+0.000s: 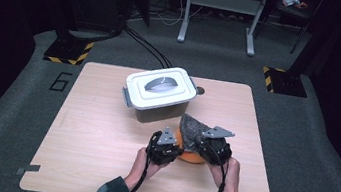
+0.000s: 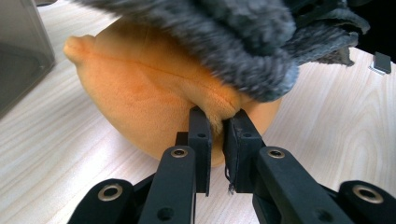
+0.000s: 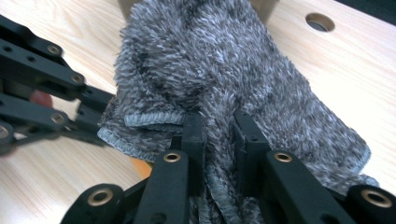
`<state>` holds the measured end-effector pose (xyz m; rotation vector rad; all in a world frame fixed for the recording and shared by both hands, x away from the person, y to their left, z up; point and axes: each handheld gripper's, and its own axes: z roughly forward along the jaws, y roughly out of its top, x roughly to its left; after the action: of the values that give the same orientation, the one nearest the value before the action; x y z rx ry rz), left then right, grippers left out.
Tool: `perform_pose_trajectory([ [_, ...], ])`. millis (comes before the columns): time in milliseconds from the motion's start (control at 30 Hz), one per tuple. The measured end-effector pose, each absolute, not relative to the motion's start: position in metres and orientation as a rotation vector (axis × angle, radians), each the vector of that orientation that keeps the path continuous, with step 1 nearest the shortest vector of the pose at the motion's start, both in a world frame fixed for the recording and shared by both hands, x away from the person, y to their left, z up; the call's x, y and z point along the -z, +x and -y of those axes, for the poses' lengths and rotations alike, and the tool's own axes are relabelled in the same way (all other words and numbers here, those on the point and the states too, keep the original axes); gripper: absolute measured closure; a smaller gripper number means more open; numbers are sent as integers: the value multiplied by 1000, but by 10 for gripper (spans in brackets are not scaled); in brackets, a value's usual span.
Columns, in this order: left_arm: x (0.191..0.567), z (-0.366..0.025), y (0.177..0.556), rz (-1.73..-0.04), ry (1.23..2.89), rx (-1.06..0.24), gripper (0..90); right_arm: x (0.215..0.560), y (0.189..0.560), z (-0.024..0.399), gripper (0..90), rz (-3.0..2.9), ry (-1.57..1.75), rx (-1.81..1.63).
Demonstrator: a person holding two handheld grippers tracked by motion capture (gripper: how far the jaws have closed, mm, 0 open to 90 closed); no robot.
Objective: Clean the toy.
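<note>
On the floor left of your counter (image 1: 103, 132) a large "6" (image 1: 61, 81) is marked, the one piece of writing you can read; farther left and also at the far right sit black-and-yellow striped plates (image 1: 69, 51). Your left hand (image 1: 142, 165) comes in from the bottom edge and holds the left gripper (image 1: 177, 147) low over the counter, pointing to the right, its jaws pinched tight on a fold of the orange plush toy (image 2: 154, 107), which lies on the counter just in front of you. Behind it, near the middle of the counter, stands a grey storage box with its white lid (image 1: 161, 87) closed and its handle flat; you cannot see what is inside. Your right hand (image 1: 231, 178) holds the right gripper (image 3: 219, 126) a little higher, angled toward the left one, its jaws clamped on a bunch of the fuzzy grey cloth (image 3: 219, 65). That cloth drapes over the top of the orange toy and touches it. A round hole (image 3: 320, 22) in the counter shows beyond the cloth in the right gripper view.
</note>
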<state>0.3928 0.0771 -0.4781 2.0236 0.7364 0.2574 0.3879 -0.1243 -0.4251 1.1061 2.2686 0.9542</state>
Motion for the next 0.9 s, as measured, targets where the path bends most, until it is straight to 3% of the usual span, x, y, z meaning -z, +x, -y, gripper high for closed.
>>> perform_pose_trajectory([
  [900,480,-79,396,-752,2018,-238,819,480,402,200,770,-2185,1448,-972],
])
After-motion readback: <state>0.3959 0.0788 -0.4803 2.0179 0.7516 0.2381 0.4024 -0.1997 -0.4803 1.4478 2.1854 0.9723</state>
